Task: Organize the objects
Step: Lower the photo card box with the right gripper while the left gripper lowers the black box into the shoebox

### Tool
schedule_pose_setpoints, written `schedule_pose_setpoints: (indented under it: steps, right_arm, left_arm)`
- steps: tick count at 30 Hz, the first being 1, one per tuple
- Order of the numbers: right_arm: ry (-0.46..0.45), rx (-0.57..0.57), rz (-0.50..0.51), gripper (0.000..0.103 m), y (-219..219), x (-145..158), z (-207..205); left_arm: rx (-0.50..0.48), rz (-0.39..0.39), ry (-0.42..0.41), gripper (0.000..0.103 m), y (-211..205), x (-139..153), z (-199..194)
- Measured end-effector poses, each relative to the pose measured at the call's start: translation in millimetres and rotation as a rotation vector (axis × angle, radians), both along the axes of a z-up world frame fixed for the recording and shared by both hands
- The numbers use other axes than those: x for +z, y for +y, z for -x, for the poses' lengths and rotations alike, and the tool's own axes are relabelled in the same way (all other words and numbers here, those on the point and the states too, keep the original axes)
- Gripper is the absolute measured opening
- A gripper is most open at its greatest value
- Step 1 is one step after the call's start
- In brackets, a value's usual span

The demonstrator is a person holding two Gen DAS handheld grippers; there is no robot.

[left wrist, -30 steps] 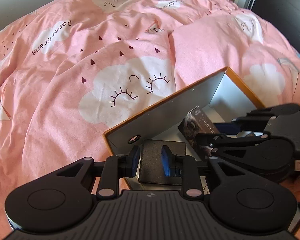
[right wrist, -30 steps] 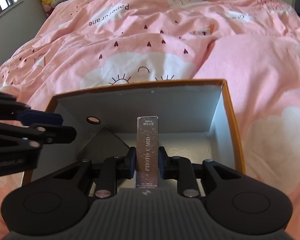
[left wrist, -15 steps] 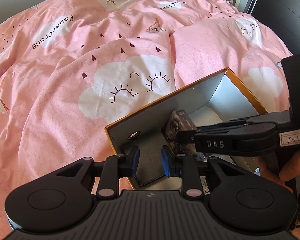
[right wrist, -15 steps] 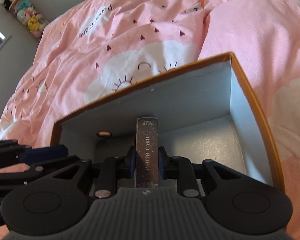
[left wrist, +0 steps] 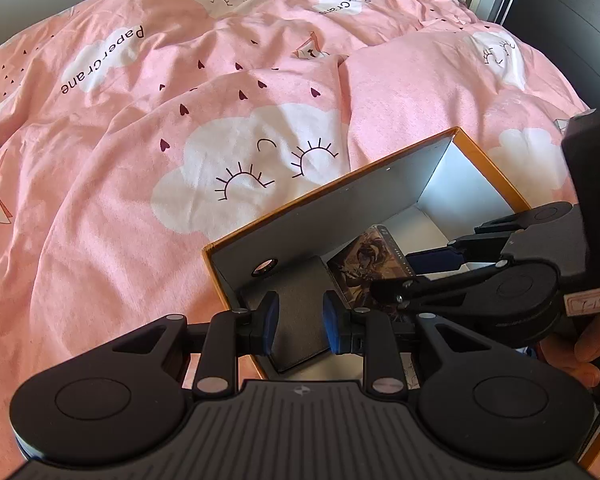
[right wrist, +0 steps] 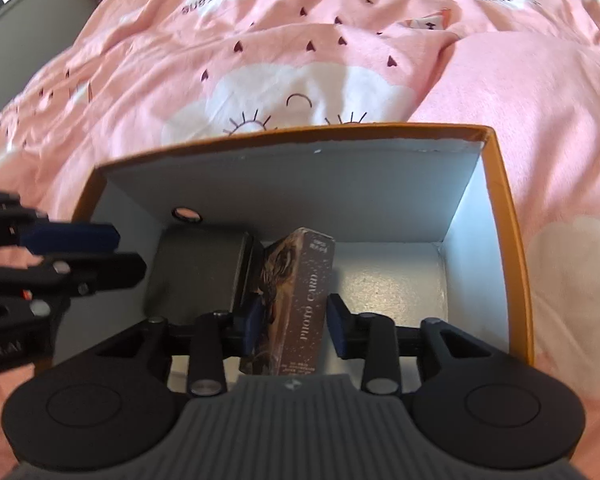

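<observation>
Brown "PHOTO CARD" pack [right wrist: 306, 300]: on edge, tilted, between right gripper [right wrist: 294, 330] pads, inside orange-rimmed box [right wrist: 512, 240], beside dark flat box [right wrist: 198, 268].

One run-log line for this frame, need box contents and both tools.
phase: release into box | right tool: just opening, photo card pack between pads | left tool: open, empty | orange box: dark pad, pack

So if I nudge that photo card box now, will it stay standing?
Probably not: the photo card box is tall, narrow and already tilted. The right gripper jaws have just been opening, the box loose between them. It looks rigid and light.
</observation>
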State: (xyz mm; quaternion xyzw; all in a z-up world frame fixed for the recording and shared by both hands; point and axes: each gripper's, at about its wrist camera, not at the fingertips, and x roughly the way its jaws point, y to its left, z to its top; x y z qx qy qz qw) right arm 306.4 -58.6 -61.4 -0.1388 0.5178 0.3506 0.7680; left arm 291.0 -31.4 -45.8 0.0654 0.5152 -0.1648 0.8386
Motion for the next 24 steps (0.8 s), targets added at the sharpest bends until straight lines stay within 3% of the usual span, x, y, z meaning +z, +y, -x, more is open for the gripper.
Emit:
schedule_pose_setpoints:
  steps: [4,12,18,24]
  right_arm:
    - [-0.015,0.058,0.057,0.052,3,-6,2]
    - [-0.042,0.223,0.123,0.057,7,-8,10]
    - [-0.059,0.193,0.118,0.034,7,-8,7]
    - [-0.027,0.088,0.085,0.033,5,-10,-2]
  left_arm:
    - [-0.008,0.004,-0.009,0.031,1,2,1]
    - [-0.009,0.010,-0.014,0.031,2,5,3]
    - [-0.021,0.006,-0.026,0.031,1,7,7]
    - [-0.022,0.009,-0.036,0.031,4,9,11]
